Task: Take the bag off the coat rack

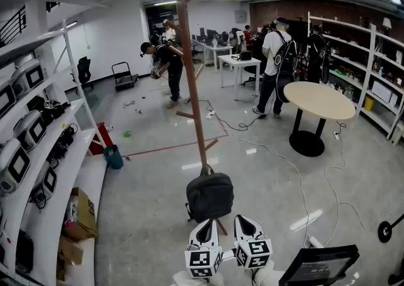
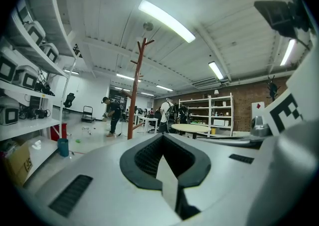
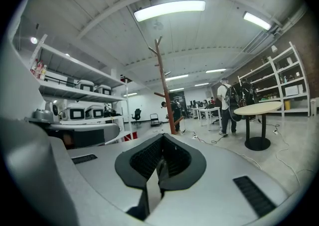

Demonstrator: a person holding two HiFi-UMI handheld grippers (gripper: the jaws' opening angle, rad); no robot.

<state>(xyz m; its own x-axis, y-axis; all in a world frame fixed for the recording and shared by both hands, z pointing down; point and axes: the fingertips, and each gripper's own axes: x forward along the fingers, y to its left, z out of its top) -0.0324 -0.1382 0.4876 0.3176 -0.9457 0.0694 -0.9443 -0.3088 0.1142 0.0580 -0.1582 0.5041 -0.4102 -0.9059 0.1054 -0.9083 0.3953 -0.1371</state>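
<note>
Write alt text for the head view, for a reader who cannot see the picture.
A dark grey fabric bag hangs low on a tall brown wooden coat rack, just ahead of the left gripper and right gripper, held side by side. Around it: white shelving at left, a round beige table at right, people farther back.

Foot of the coat rack mostly hidden behind the bag, directly ahead of both jaw tips. Left gripper and right gripper: rear parts cut by the lower edge. Contents of the shelf to their left indistinct.
</note>
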